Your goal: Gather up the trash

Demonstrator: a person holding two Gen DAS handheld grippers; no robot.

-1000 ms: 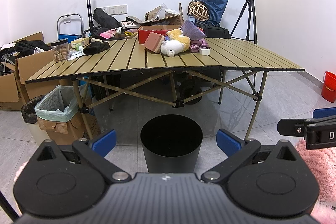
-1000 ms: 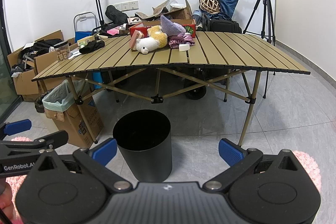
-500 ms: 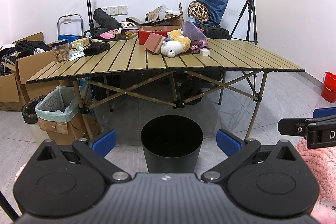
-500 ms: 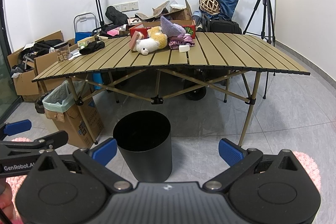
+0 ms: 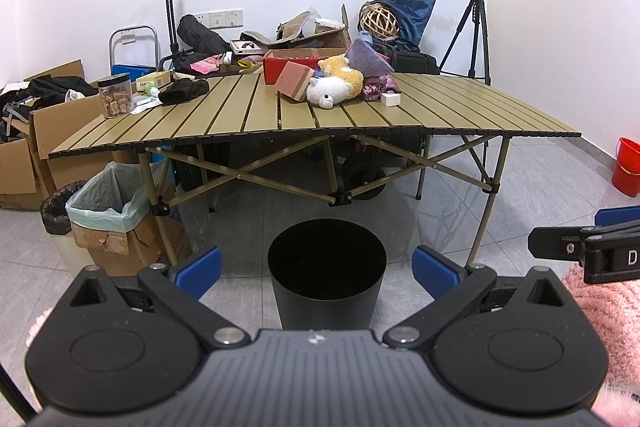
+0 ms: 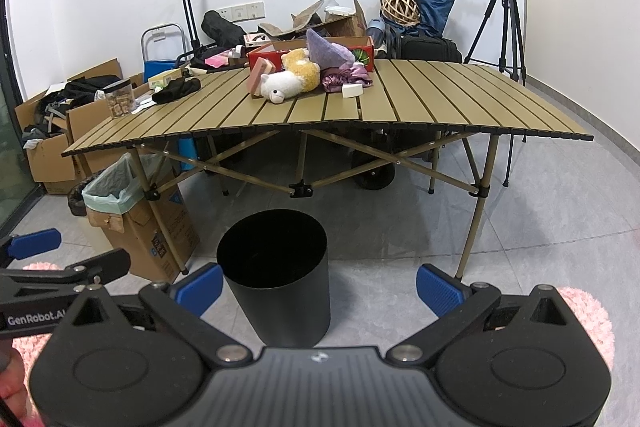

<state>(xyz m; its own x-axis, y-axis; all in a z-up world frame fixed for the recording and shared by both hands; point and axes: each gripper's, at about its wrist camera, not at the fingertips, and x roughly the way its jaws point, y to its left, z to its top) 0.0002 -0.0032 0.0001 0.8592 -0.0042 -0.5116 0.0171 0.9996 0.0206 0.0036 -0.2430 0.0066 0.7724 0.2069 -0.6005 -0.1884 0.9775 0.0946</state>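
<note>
**A:** What could go wrong from here?

**B:** My guess is picking the wrong thing. No obvious trash shows on the worktop [image 5: 460,111] or on the floor round the black bin [image 5: 326,275]. The likeliest candidates sit on the worktop well behind the bin: a small white box [image 5: 390,99] and some crumpled purple fabric [image 5: 374,87]. They lie touching a plush toy [image 5: 334,89], which a careless grab could sweep off the edge.

**A:** And the grippers?

**B:** The left gripper [image 5: 316,269] is released, with its blue pads spread either side of the bin and nothing between them. The right gripper [image 6: 318,285] is the same, spread wide and empty, with the bin just left of its centre line. Both hang low in front of the bin, so reaching the worktop means lifting over the rim; a low swing could knock the bin over.

**A:** Give me a count.

**B:** One black bin, standing upright and looking empty inside. One worktop behind it. One plush toy, one pink block [image 5: 294,81], one white box, one clear jar [image 5: 115,95] far left of the toy. One lined cardboard box [image 5: 116,219] on the floor left of the bin, under the worktop's corner. One tripod [image 5: 476,27] behind the worktop. Two grippers.
</note>
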